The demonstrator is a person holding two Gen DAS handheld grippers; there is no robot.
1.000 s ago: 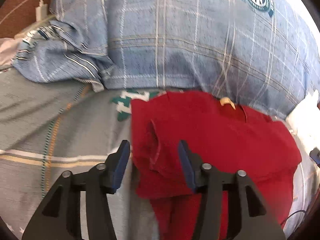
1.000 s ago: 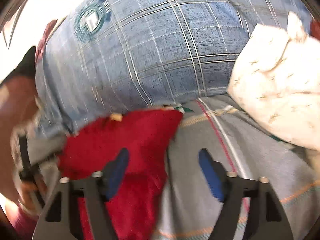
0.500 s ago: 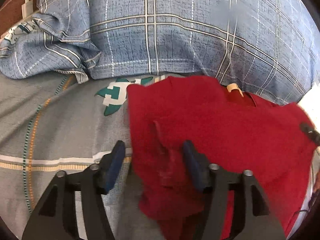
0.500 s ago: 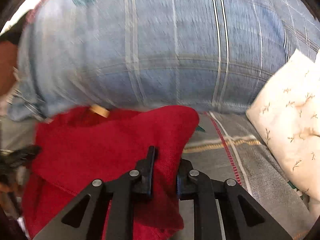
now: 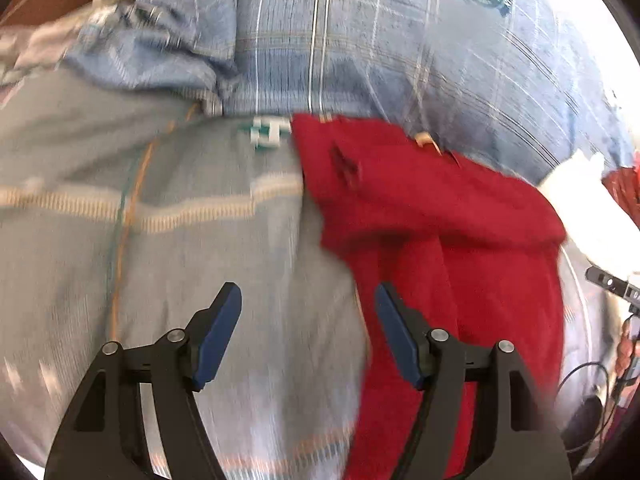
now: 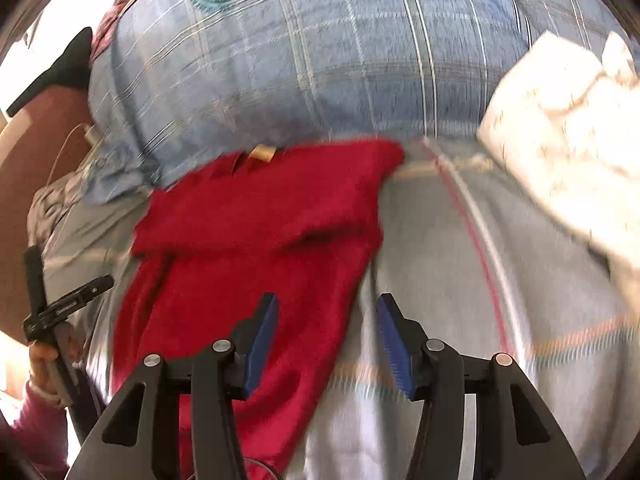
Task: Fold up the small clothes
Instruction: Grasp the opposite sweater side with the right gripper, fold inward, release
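Jaws on my left gripper (image 5: pixel 306 332) and right gripper (image 6: pixel 326 330) opening, both empty; only right view shows cream pillow (image 6: pixel 560 152) upper right, beside red garment (image 6: pixel 256 240).

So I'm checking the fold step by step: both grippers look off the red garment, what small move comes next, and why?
Probably bring both grippers down to the garment's near end and grip it. The red garment already has its top folded over, its lower part lies long, and the left gripper and right gripper are opening with nothing pinched.
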